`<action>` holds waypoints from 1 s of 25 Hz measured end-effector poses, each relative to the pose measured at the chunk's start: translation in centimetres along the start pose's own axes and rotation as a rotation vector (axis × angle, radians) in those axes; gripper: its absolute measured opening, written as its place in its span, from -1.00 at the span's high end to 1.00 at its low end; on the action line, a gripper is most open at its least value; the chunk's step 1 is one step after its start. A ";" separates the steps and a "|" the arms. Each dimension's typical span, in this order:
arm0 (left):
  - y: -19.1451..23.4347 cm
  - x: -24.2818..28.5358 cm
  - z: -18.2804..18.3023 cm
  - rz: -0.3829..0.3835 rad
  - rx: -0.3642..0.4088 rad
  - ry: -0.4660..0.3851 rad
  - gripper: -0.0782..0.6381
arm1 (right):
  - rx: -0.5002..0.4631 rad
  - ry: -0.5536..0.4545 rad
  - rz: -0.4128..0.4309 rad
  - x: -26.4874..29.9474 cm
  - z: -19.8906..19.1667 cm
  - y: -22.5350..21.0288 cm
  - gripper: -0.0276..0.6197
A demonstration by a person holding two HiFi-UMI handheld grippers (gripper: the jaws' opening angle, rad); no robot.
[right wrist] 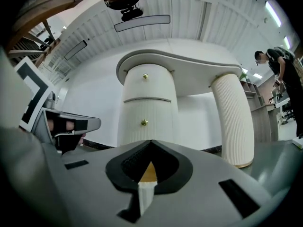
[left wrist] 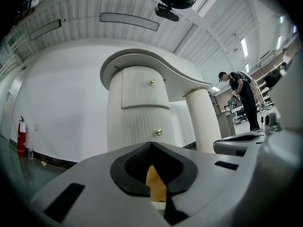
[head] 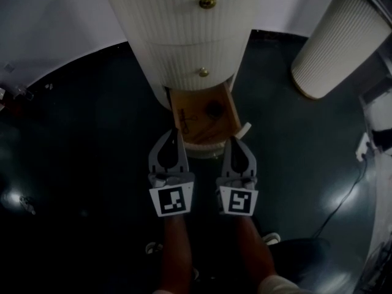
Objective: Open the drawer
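Just ahead of left tool (head: pixel 174 131) and right tool (head: pixel 235 140), both closed empty: saw drawer (head: pixel 205 120) out; risked shoving it back if nudged forward.

Ribbed cabinet (head: pixel 184 17); bare wood drawer (head: pixel 197 120); glossy floor (head: pixel 79 164).

Ahead of your two grey grippers (head: pixel 173 133) (head: pixel 235 141), count two round brass knobs (head: pixel 207 2) (head: pixel 203 72), one open wood-lined drawer (head: pixel 205 112), one ribbed white pillar (head: pixel 337 41).
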State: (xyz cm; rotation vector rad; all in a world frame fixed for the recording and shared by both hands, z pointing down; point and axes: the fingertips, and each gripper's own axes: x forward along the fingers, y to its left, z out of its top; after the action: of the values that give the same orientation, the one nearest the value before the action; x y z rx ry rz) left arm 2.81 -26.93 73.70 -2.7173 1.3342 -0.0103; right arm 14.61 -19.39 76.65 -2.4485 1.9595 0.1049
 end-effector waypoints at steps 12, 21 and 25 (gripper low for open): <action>0.3 1.7 10.4 -0.090 0.127 -0.029 0.78 | 0.028 -0.038 0.016 2.1 9.8 -1.0 0.90; 2.0 2.2 21.7 -0.130 0.164 0.002 0.78 | 0.031 0.004 0.040 2.4 21.5 -1.1 0.90; 2.1 1.2 29.0 -0.141 0.179 0.012 0.78 | 0.033 0.009 0.061 2.7 28.7 -0.9 0.90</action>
State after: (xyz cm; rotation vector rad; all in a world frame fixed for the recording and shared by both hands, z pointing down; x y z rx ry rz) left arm 3.55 -26.28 44.66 -2.6554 1.0848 -0.1506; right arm 14.69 -20.50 47.83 -2.3744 2.0228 0.0614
